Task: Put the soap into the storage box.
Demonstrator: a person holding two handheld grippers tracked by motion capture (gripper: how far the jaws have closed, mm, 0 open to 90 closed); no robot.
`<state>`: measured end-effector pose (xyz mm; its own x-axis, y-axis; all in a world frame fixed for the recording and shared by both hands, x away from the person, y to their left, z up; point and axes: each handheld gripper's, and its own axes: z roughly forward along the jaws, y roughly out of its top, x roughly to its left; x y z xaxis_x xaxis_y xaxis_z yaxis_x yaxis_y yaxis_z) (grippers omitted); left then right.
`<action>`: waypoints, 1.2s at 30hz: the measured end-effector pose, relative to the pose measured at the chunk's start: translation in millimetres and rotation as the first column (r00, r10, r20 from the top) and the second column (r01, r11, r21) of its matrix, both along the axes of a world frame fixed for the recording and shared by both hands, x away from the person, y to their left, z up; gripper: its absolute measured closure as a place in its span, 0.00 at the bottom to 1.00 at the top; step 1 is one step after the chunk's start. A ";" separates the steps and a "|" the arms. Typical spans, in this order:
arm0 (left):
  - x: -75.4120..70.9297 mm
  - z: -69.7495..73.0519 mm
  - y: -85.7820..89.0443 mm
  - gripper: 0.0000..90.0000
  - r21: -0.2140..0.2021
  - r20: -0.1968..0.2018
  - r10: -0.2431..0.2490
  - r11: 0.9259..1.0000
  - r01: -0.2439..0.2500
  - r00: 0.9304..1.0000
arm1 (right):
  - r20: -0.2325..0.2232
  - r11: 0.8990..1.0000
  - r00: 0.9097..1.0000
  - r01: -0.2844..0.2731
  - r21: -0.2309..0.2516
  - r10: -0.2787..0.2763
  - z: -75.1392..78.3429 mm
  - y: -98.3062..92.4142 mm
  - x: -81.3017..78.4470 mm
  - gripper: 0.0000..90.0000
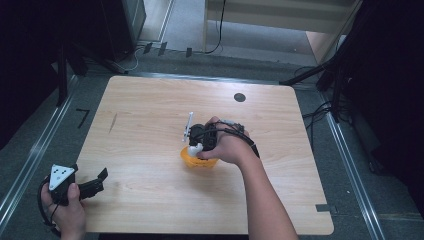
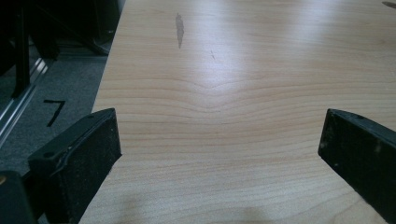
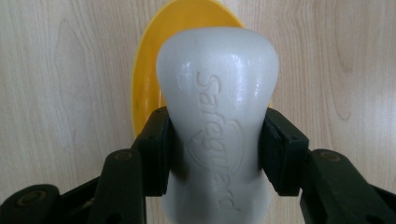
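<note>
desk [image 1: 150, 120]: light wood, bearing everything here.
yellow bowl [image 3: 144, 70]: near the desk's middle, directly beneath the soap.
right tongs [image 3: 215, 144]: clamped on the soap's narrow waist, above the bowl.
left tongs [image 2: 219, 140]: jaws wide apart, nothing between them, at the desk's near left corner, well apart from the bowl.
white soap bar [image 3: 217, 93]: long axis along the jaws, rounded end pointing away over the bowl.
</note>
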<state>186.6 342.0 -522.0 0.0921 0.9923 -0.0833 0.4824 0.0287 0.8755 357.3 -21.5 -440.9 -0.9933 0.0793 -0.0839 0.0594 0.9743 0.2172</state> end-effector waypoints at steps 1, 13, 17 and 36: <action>-0.1 0.0 -0.1 0.00 -0.001 0.001 0.002 1.000 -0.002 1.000 | -0.006 1.000 1.000 0.007 -0.010 -0.007 -1.6 1.2 -0.5 0.57; -0.1 0.1 0.3 0.00 -0.002 0.000 0.000 1.000 0.000 1.000 | -0.028 0.999 0.999 -0.017 -0.042 0.015 -15.5 8.2 2.5 0.57; -0.1 0.0 0.4 0.00 -0.002 0.001 0.000 1.000 0.000 1.000 | -0.026 0.998 1.000 -0.017 -0.052 0.016 -17.9 7.5 2.8 0.57; 0.2 -0.1 0.7 0.00 -0.005 0.003 0.002 1.000 -0.002 1.000 | -0.038 0.999 0.999 0.034 0.028 -0.033 -0.7 -7.7 2.8 0.53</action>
<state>186.7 342.8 -522.1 0.0908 0.9920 -0.0877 0.4797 0.0336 0.8768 360.1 -29.3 -441.6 -0.9925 0.1142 -0.0440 0.1003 0.9651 0.2419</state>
